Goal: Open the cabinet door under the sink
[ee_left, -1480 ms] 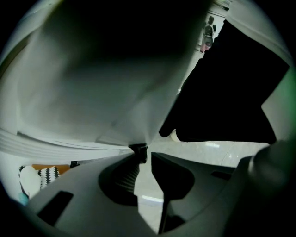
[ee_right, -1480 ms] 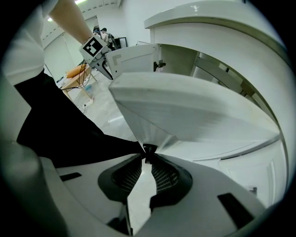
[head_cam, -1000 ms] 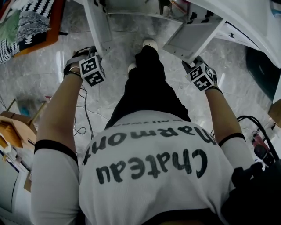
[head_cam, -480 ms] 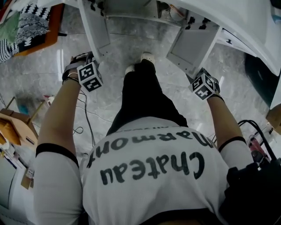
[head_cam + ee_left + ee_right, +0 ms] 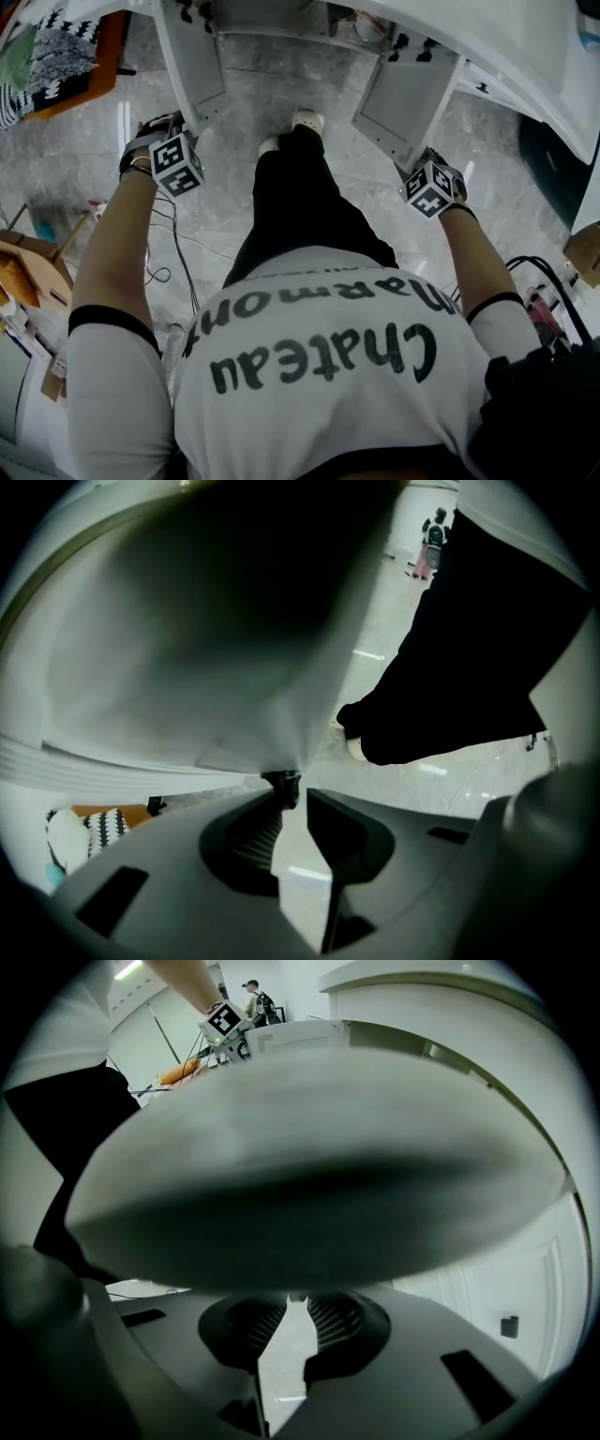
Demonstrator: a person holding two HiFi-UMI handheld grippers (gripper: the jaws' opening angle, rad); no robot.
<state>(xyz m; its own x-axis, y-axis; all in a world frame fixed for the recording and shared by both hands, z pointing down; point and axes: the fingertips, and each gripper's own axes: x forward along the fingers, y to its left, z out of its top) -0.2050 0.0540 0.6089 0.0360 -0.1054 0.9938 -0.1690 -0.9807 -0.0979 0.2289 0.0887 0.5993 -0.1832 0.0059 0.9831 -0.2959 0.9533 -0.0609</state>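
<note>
Both doors of the under-sink cabinet stand open, swung out towards the person.

The left cabinet door [image 5: 192, 61] hangs at the far left, edge-on to the head view. The right cabinet door [image 5: 405, 94] is at the far right and shows its recessed inner panel. The cabinet opening [image 5: 277, 14] lies between them at the far edge. The white sink unit [image 5: 525, 42] runs off to the far right.

The left gripper [image 5: 292, 787] points down at the near end of the left door. In the left gripper view, the door's lower corner narrows to a point right at the jaw tips. The jaws stand slightly apart and pinch that thin edge.

The right gripper [image 5: 296, 1296] is at the near corner of the right door. In the right gripper view, the door's broad white face fills the picture. The two ribbed pads [image 5: 336, 1321] close on the door's edge with only a narrow gap between the tips.

The person stands between the doors. Black trousers [image 5: 309, 206] and white shoes [image 5: 307, 120] are set on the grey marble floor [image 5: 84, 178], with the shoes near the cabinet opening. A thin cable [image 5: 178, 253] trails across the floor below the left arm. A black-and-white patterned textile [image 5: 56, 47] lies at the far left, well apart from the doors.
</note>
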